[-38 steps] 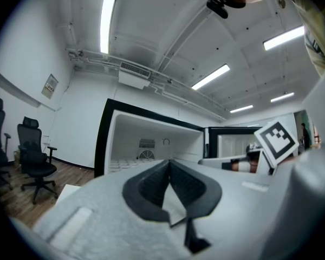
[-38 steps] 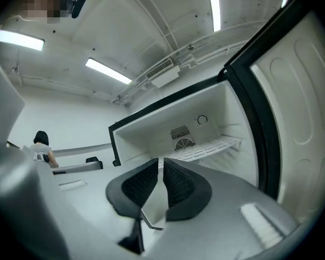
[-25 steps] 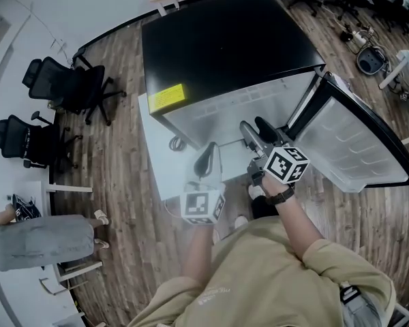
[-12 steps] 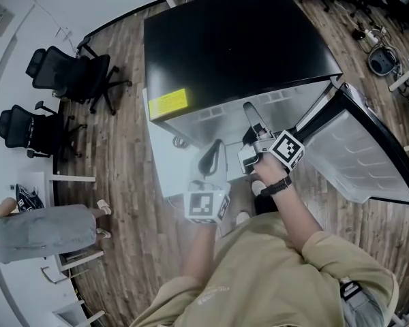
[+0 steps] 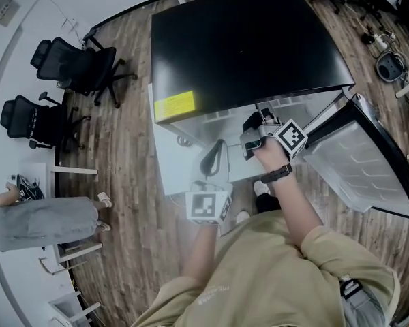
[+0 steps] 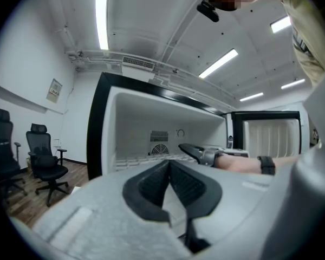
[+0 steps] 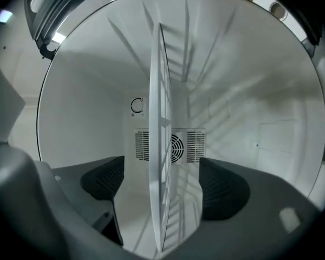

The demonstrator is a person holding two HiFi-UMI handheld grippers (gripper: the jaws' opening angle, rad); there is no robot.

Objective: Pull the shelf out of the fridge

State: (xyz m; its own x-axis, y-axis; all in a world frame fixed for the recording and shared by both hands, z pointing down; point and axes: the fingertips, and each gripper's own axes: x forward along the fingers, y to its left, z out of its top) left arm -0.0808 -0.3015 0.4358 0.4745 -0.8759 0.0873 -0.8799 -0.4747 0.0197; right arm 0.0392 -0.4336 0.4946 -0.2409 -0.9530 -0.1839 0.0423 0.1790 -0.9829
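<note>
The fridge (image 5: 245, 43) has a black top and its door (image 5: 358, 159) stands open at the right. Inside, a white wire shelf (image 7: 161, 145) appears edge-on in the right gripper view, running between the jaws. My right gripper (image 7: 165, 183) reaches into the cavity; its jaws stand wide and are closing, with the pads (image 7: 222, 191) apart from the shelf's front edge on both sides. From above, the right gripper (image 5: 259, 125) sits at the fridge mouth. My left gripper (image 5: 215, 157) hangs in front of the fridge, shut on nothing, its tips (image 6: 169, 169) meeting.
A fan grille (image 7: 176, 145) sits on the fridge's back wall. Two black office chairs (image 5: 75, 67) stand on the wood floor at the left. A person in grey (image 5: 41, 223) is at the far left. White table legs (image 5: 68, 271) show nearby.
My right gripper has moved forward from in front of the fridge into its opening, toward the shelf. The left gripper has stayed where it was.
</note>
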